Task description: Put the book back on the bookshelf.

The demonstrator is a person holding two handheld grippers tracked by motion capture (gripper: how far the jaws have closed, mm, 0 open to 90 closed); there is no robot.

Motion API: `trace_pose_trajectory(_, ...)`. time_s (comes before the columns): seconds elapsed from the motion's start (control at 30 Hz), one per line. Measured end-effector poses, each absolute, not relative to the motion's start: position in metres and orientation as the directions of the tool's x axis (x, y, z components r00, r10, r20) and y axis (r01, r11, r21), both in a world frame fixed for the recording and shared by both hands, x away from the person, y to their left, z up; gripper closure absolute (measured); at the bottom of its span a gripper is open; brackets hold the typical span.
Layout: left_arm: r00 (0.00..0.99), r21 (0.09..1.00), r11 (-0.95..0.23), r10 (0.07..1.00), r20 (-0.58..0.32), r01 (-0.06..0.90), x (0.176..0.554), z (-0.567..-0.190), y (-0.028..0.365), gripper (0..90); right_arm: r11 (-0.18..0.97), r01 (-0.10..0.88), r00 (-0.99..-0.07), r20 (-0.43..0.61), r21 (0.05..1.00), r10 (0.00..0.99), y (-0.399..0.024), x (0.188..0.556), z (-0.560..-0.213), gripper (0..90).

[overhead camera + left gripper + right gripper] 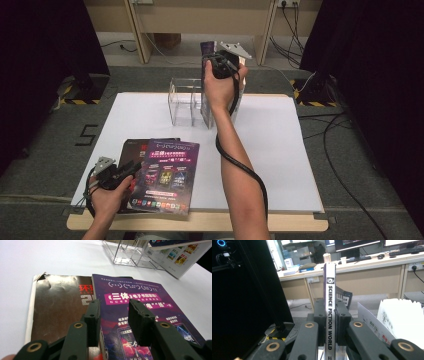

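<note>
**Magazine held upright over the clear rack, two more waiting**

Magazine "Science Fiction World" (329, 312) stands on edge between the jaws of the right gripper (329, 320), which pinch its spine from both sides. In the high view that right gripper (222, 65) is raised at the far side of the white table (280, 150), with the magazine hanging down at the clear acrylic rack (185, 100), beside printed matter already standing there. Whether its lower edge has entered a slot is hidden by the hand.

The left gripper (113, 315) hovers low over the near pile, jaws spread with nothing between them, straddling the edge where the purple magazine (140, 302) overlaps the dark brown magazine (57, 305). Both lie flat, near the table's front edge.

The step in hand looks like filing the held magazine into the rack. The next move probably calls for keeping it vertical, lining its bottom edge with a free slot, lowering it, and only then releasing.
</note>
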State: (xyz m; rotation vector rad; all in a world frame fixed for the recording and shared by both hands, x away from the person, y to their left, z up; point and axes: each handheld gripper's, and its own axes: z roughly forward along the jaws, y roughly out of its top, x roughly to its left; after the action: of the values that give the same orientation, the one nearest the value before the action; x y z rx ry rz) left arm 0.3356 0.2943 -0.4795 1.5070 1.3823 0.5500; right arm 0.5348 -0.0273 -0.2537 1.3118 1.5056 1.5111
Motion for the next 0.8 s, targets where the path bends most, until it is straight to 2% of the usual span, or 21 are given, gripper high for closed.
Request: trace_pose_trajectory(0.8,0.244,0.867,0.136,0.928,-0.281,0.48,0.336,-0.48,0.298,62.1,-0.131,0.235,-0.292,0.198,0.963,0.936,-0.015,0.556,-0.266,83.3)
